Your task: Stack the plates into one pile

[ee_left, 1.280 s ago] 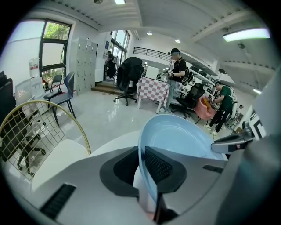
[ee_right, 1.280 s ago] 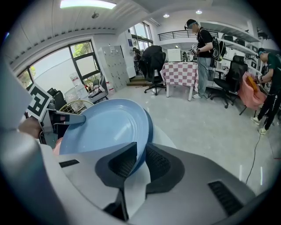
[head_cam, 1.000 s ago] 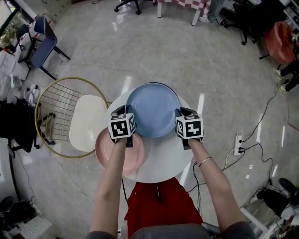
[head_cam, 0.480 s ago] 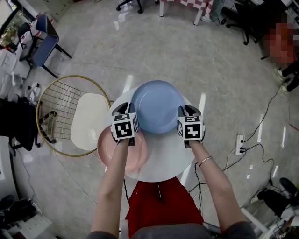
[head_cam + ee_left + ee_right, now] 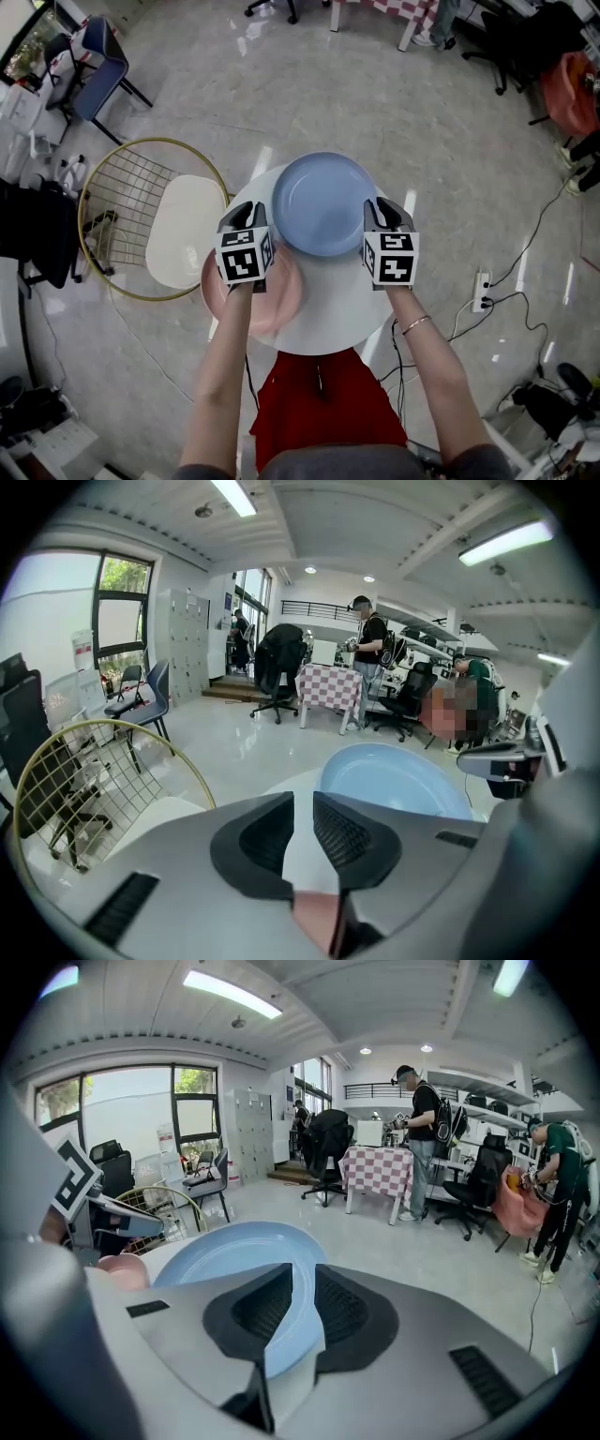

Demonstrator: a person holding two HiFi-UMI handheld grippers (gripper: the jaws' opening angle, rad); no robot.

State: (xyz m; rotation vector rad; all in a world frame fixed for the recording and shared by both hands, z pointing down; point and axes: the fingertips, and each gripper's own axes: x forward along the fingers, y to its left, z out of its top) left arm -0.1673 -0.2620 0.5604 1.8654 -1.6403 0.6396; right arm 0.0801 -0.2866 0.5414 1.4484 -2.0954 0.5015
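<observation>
A blue plate (image 5: 323, 202) is over the far half of the round white table (image 5: 328, 314). My right gripper (image 5: 384, 212) is shut on its right rim, and the rim runs between the jaws in the right gripper view, where the blue plate (image 5: 225, 1251) fills the left. A pink plate (image 5: 255, 292) lies at the table's near left. My left gripper (image 5: 244, 218) hovers over its far edge, beside the blue plate's left rim. Its jaws have just been opening and stand apart in the left gripper view, my left gripper (image 5: 302, 803) showing only table and pink plate (image 5: 314, 916) between them.
A chair with a white seat (image 5: 183, 230) and a gold wire back (image 5: 122, 216) stands close against the table's left. A blue chair (image 5: 98, 56) is far left. Cables and a power strip (image 5: 480, 286) lie on the floor at right. People and office chairs are far off.
The blue plate has shifted up and away toward the table's far side with my right gripper on its rim. My left gripper has come off the plate's left rim and risen.
</observation>
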